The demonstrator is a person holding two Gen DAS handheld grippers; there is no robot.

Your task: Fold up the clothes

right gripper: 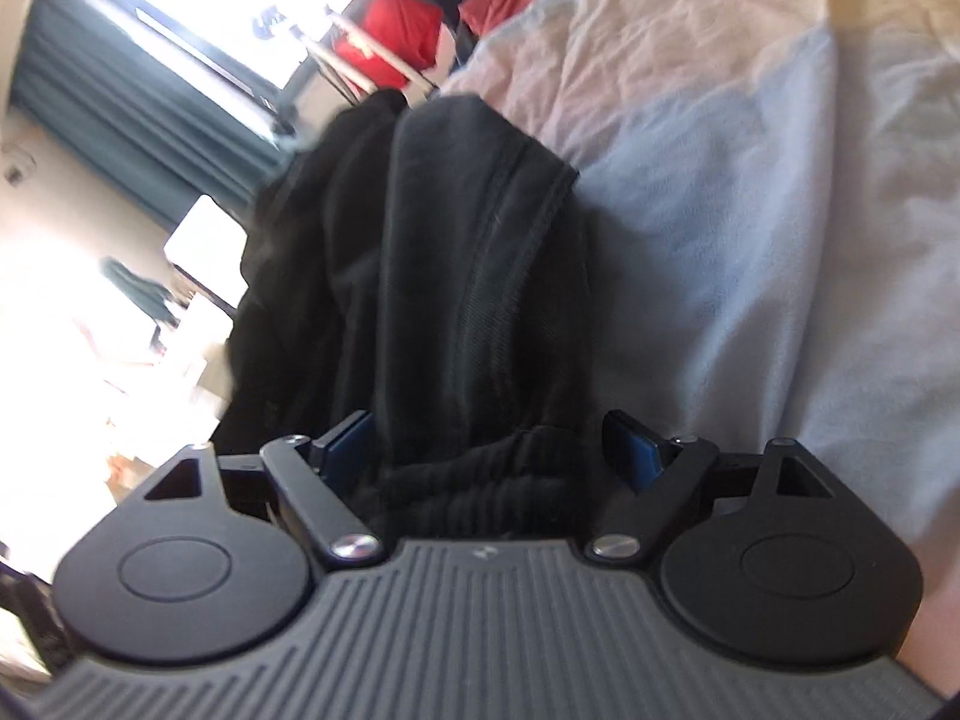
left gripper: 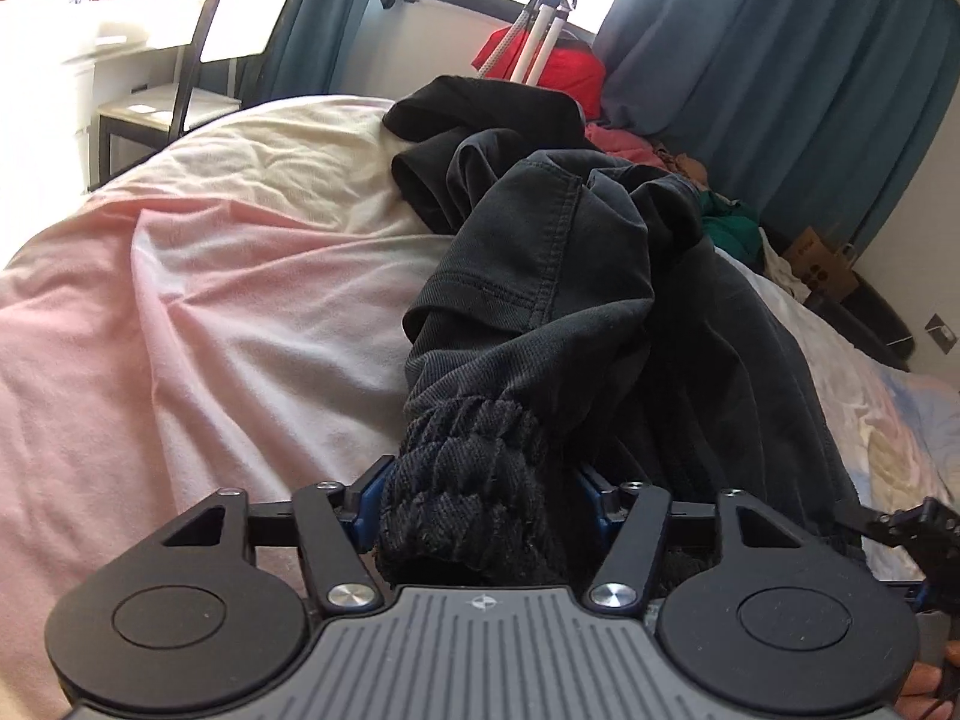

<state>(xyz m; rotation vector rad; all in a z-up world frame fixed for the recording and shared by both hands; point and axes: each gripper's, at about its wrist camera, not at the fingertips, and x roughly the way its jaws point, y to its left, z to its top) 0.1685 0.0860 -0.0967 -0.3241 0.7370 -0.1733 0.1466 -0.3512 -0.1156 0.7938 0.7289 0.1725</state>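
A dark grey-black garment [left gripper: 600, 276] lies bunched along the bed, with a stitched hem and a ribbed knit band. My left gripper [left gripper: 480, 480] is shut on that ribbed band, which fills the gap between its blue pads. In the right wrist view the same black garment [right gripper: 456, 276] rises in front of the camera. My right gripper [right gripper: 492, 450] is shut on a ribbed edge of it, with the cloth bunched between its blue pads [right gripper: 639, 450]. Another black piece [left gripper: 480, 102] lies further back on the bed.
The bed has a pink and cream sheet [left gripper: 210, 300]. A pile of red, pink and green clothes [left gripper: 630, 138] lies by the blue curtains [left gripper: 780, 60]. A chair [left gripper: 174, 90] and a white desk stand at far left. A brown paper bag [left gripper: 822, 264] sits beside the bed.
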